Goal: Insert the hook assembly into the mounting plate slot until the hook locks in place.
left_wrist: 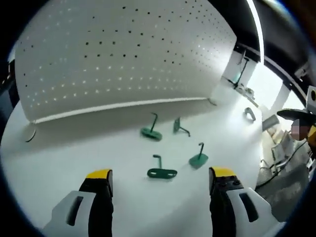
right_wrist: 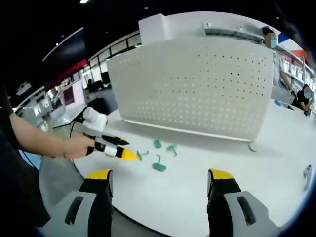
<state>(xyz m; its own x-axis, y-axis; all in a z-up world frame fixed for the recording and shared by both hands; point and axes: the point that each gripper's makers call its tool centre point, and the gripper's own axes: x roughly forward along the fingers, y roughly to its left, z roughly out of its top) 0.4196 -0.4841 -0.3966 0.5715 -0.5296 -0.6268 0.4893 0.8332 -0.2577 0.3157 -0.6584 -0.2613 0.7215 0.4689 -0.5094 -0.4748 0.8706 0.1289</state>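
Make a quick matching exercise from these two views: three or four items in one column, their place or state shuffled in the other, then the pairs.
Items
1. pegboard
2. green hooks
3. left gripper
4. right gripper

Place or state
A. held in a person's hand, yellow tips pointing toward the hooks
B. standing upright at the back of the white table
C. open, nothing between its jaws
D. lying loose on the table in front of the board

Pairs: 1-B, 2-D, 3-A, 4-C

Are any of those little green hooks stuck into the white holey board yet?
No. The four green hooks lie loose on the white table, in front of the pegboard, and none hangs from its holes.
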